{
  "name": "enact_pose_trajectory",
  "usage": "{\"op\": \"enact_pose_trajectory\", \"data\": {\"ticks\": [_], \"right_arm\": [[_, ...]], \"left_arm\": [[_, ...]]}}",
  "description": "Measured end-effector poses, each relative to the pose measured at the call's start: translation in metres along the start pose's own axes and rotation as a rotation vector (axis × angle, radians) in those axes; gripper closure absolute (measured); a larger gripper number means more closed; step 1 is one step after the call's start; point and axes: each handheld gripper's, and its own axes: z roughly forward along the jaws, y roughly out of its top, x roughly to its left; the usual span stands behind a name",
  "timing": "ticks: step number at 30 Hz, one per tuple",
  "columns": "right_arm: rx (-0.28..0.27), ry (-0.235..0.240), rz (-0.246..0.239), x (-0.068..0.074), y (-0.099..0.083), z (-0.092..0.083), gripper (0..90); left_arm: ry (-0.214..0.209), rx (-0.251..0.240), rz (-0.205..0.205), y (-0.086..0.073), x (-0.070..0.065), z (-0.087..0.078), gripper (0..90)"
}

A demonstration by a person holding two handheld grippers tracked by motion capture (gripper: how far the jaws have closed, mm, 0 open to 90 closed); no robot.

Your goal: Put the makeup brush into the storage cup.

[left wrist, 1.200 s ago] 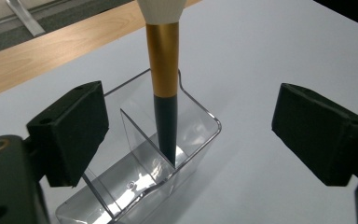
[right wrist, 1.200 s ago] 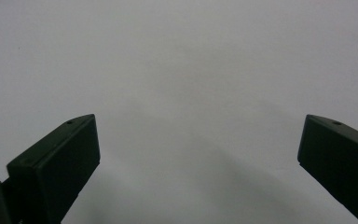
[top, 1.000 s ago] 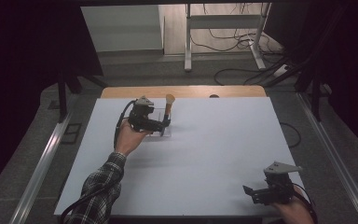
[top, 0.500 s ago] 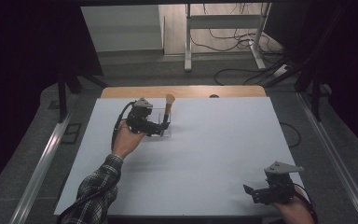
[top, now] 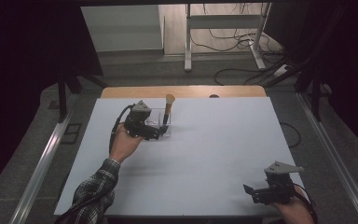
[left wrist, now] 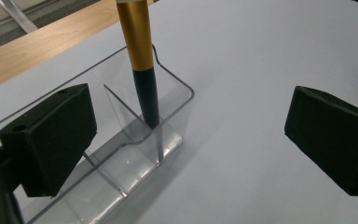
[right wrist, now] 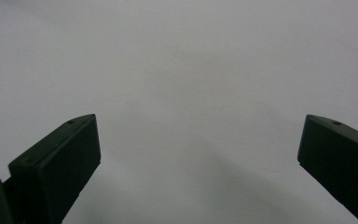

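Note:
A clear plastic organizer (left wrist: 121,158) with several compartments sits at the far left of the white table (top: 214,149). A brush with a gold ferrule and black handle (left wrist: 144,84) stands upright in its end compartment, and its tan bristle head (top: 169,99) points up. My left gripper (left wrist: 191,123) is open. One jaw hangs over the organizer and the other over bare table, and the brush stands clear of both. In the high view the left gripper (top: 157,132) is beside the organizer (top: 164,122). My right gripper (right wrist: 200,154) is open over bare table at the near right corner (top: 251,193).
A strip of wooden tabletop (top: 186,91) shows beyond the white surface. Past it are the floor, a metal stand (top: 223,28) and loose cables (top: 242,74). Metal rails (top: 42,163) run along both sides of the table.
My left gripper has drawn back slightly toward the person, away from the brush, which stays standing in the organizer. The right gripper has not moved.

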Motion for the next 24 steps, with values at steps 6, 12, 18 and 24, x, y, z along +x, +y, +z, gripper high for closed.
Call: {"op": "enact_pose_trajectory", "data": {"ticks": [6,12,18,24], "right_arm": [[-0.006,0.008,0.004,-0.001,0.000,-0.001,0.0],[-0.004,0.017,0.008,-0.002,0.000,-0.001,0.0],[-0.004,0.019,0.008,-0.002,0.000,-0.001,0.0],[-0.002,0.020,0.009,-0.002,0.000,-0.001,0.0]], "left_arm": [[-0.001,-0.004,0.007,-0.006,-0.002,-0.004,2.3],[-0.002,-0.005,0.008,-0.013,-0.003,-0.007,2.2],[-0.006,-0.015,0.007,-0.019,-0.006,-0.009,2.1],[-0.020,-0.025,0.000,-0.022,-0.008,-0.011,2.0]]}}
